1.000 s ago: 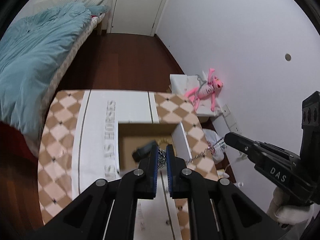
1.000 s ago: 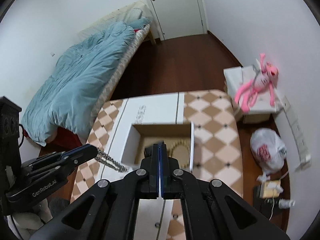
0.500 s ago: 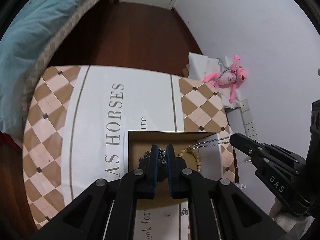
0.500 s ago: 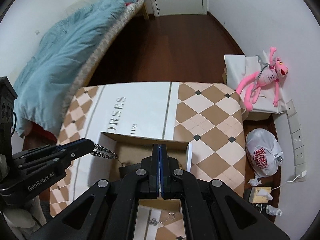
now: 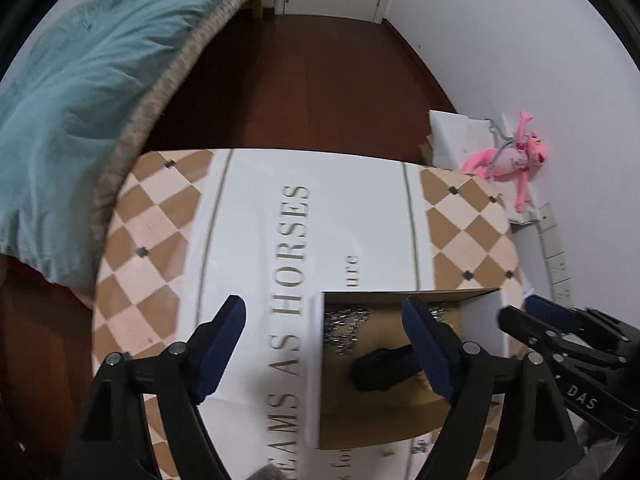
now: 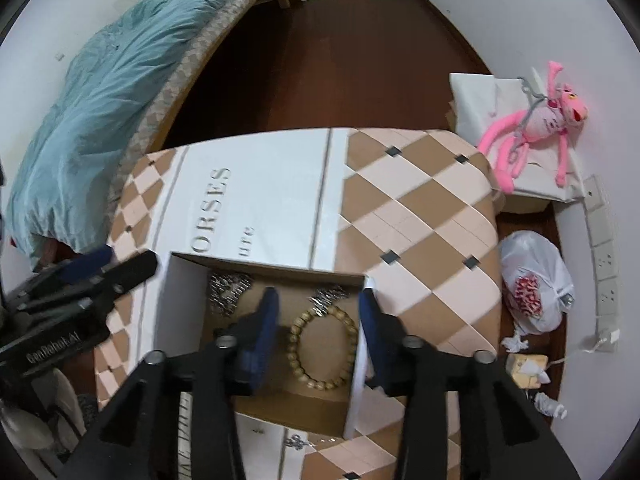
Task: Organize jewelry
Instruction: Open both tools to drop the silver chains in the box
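Observation:
An open cardboard box (image 6: 182,304) stands on the checkered table (image 6: 420,220). In it lie a silver chain (image 6: 228,290), a wooden bead bracelet (image 6: 322,350) and a second silver piece (image 6: 330,294). The chain also shows in the left wrist view (image 5: 346,326), next to a black object (image 5: 384,364). My left gripper (image 5: 324,316) is open and empty over the box's left wall (image 5: 314,364). My right gripper (image 6: 318,300) is open and empty above the bracelet.
A bed with a teal duvet (image 6: 112,92) stands at the left. A pink plush toy (image 6: 532,124) lies on a white box at the right, above a white plastic bag (image 6: 536,280). Small metal pieces (image 6: 298,440) lie on the table in front of the box.
Both grippers were shut on the ends of the silver chain and have opened. The chain now lies in the box. Both grippers sit lower over the box.

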Available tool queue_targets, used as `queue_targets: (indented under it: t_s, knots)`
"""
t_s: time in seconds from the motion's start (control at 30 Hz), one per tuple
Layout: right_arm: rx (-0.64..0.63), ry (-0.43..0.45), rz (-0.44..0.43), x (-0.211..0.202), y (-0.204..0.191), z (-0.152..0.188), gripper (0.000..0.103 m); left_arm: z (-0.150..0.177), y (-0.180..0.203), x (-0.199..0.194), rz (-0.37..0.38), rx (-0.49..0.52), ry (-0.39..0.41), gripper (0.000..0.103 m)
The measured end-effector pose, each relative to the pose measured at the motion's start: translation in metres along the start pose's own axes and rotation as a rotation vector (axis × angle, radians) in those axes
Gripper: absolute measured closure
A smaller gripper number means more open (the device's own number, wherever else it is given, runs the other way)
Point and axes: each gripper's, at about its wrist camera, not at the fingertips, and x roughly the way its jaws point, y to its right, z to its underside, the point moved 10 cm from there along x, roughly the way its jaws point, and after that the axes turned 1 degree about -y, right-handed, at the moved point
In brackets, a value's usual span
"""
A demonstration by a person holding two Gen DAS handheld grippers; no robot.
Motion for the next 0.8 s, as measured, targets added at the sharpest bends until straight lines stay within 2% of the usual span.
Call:
queue_targets:
  t_s: [0.07, 0.13, 0.17, 0.47, 0.8]
  knots:
    - [0.007, -0.008, 0.032, 0.001, 0.005, 0.008, 0.045, 0.007, -0.005, 0.002, -0.028, 0.003, 0.0, 0.02]
    - [0.011, -0.02, 0.076, 0.005, 0.009, 0.019, 0.013, 0.014, -0.008, 0.004, -0.046, 0.007, 0.001, 0.008]
    - [0.013, -0.025, 0.104, 0.007, 0.012, 0.026, 0.008, 0.02, -0.01, 0.005, -0.059, 0.008, 0.0, 0.004]
    - [0.036, -0.022, 0.166, 0.011, 0.02, 0.057, 0.006, 0.051, -0.014, 0.01, -0.1, 0.011, 0.006, 0.003]
    - [0.044, 0.051, 0.175, -0.02, 0.019, 0.074, 0.006, 0.068, -0.013, -0.021, -0.129, 0.005, 0.053, 0.003]
